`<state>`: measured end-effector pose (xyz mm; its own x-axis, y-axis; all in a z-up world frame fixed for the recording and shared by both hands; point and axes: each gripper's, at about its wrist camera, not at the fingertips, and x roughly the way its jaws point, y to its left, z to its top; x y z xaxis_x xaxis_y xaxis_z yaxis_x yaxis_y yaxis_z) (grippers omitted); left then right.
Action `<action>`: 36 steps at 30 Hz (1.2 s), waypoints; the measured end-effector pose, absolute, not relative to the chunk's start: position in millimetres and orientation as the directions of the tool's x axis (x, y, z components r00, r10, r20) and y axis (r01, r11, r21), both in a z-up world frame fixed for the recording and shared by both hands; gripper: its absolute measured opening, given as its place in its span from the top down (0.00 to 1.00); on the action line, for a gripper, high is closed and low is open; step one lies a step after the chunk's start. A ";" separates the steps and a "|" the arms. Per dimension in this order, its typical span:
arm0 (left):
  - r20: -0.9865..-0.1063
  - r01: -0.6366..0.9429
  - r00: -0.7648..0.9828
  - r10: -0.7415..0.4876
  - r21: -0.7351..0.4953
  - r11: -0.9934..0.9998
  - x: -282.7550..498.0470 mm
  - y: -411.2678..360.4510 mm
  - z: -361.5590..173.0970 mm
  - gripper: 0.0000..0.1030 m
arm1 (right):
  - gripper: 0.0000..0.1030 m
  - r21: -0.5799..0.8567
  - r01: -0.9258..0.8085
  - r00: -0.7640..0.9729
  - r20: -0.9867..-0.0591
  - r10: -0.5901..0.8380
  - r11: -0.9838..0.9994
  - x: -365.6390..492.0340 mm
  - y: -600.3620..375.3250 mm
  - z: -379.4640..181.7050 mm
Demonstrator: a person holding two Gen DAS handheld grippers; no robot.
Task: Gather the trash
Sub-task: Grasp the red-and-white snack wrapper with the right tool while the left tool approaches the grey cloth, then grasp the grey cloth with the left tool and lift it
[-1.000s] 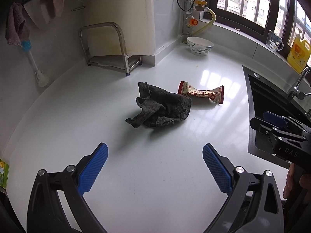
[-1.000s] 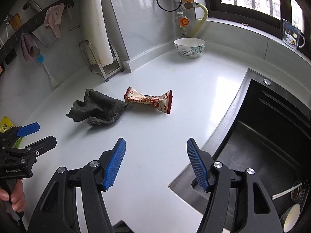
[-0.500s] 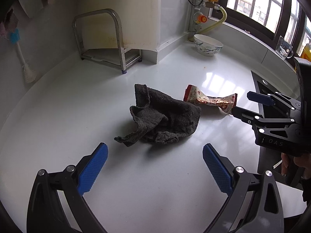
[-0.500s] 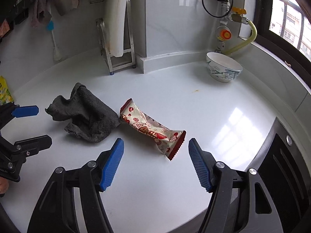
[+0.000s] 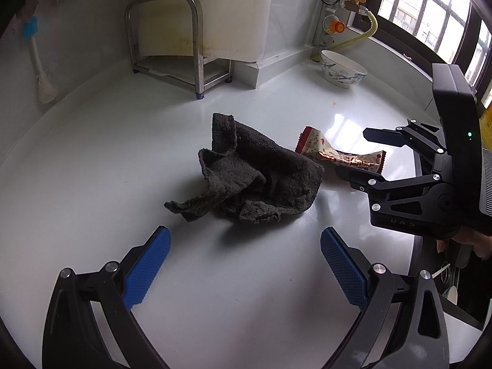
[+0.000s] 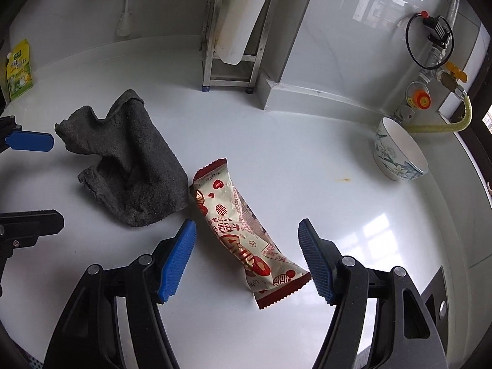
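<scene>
A red-and-cream snack wrapper [image 6: 236,224] lies flat on the white counter [image 6: 353,215]. My right gripper [image 6: 247,259] is open and straddles it, one blue pad on each side, neither one touching it. A crumpled dark grey cloth [image 6: 132,166] lies just left of the wrapper, its edge against the wrapper's far end. In the left wrist view the cloth [image 5: 255,178] sits ahead of my open left gripper [image 5: 246,264], which holds nothing. There the right gripper [image 5: 350,150] reaches in from the right over the wrapper [image 5: 326,150].
A patterned bowl [image 6: 396,153] stands at the back right below a gas valve and yellow hose. A steel rack [image 6: 233,46] holds a white board against the wall. A dish brush [image 6: 126,9] and a yellow-green packet [image 6: 18,70] are far left. A dark sink [image 6: 436,301] is at the right.
My right gripper swung left from the sink edge and rolled, so the wrapper now lies between its jaws. The left gripper came closer to the cloth and lower.
</scene>
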<state>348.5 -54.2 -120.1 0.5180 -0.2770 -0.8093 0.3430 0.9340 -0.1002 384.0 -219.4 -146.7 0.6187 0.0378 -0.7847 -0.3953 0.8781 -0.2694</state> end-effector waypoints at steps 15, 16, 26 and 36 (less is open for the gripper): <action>-0.810 0.324 0.508 -0.293 -0.135 0.936 357.5 -49.9 -124.4 0.07 | 0.80 -0.136 -0.284 0.575 -0.816 0.055 0.949 390.4 -226.3 -158.9; -0.807 0.331 0.507 -0.302 -0.142 0.933 358.0 -51.5 -124.5 0.07 | 0.80 -0.113 -0.246 0.581 -0.812 0.053 0.963 387.6 -231.1 -157.4; -0.776 0.347 0.568 -0.274 -0.076 0.935 383.3 -76.4 -122.7 0.07 | 0.81 0.070 0.052 0.672 -0.741 0.016 0.996 327.3 -266.8 -124.1; -0.795 0.335 0.562 -0.228 -0.033 0.942 408.6 -93.6 -143.3 0.09 | 0.81 0.115 0.150 0.692 -0.721 -0.022 0.982 270.0 -252.8 -115.2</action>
<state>408.6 -93.6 -143.3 0.5625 -0.2280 -0.7948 0.3352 0.9416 -0.0328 270.0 -252.8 -115.2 0.6924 -0.0219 -0.7212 0.1505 0.9819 0.1147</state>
